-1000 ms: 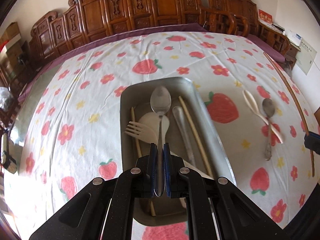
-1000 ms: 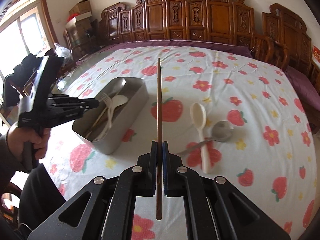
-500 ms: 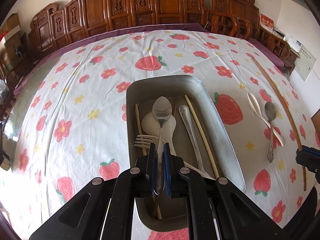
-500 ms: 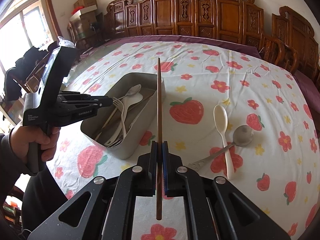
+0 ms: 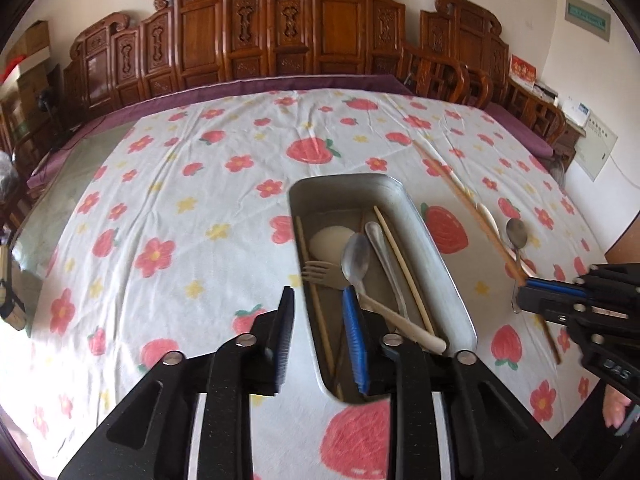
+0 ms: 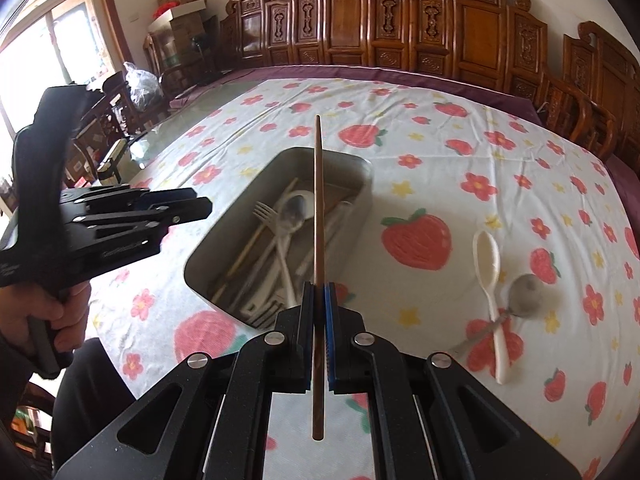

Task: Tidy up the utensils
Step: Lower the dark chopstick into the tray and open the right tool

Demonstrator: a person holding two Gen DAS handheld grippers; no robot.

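Note:
A grey metal tray (image 5: pixel 440 240) on the strawberry cloth holds a metal spoon (image 5: pixel 355 258), a beige fork (image 5: pixel 320 272), a white spoon, another metal utensil and light chopsticks. My left gripper (image 5: pixel 320 300) is open and empty over the tray's near left rim. My right gripper (image 6: pixel 318 290) is shut on a brown chopstick (image 6: pixel 318 200), held above the tray (image 6: pixel 360 168); it shows in the left wrist view (image 5: pixel 524 300) with the chopstick (image 5: pixel 460 196). A white spoon (image 6: pixel 488 264) and a metal spoon (image 6: pixel 524 300) lie on the cloth, crossing.
Carved wooden chairs (image 5: pixel 320 32) line the table's far edge. The left gripper and the hand holding it (image 6: pixel 100 232) sit left of the tray in the right wrist view. Cardboard boxes (image 6: pixel 180 4) and a window stand at the far left.
My left gripper opened and let the metal spoon drop into the tray, then shifted left. My right gripper carried the brown chopstick closer, over the tray.

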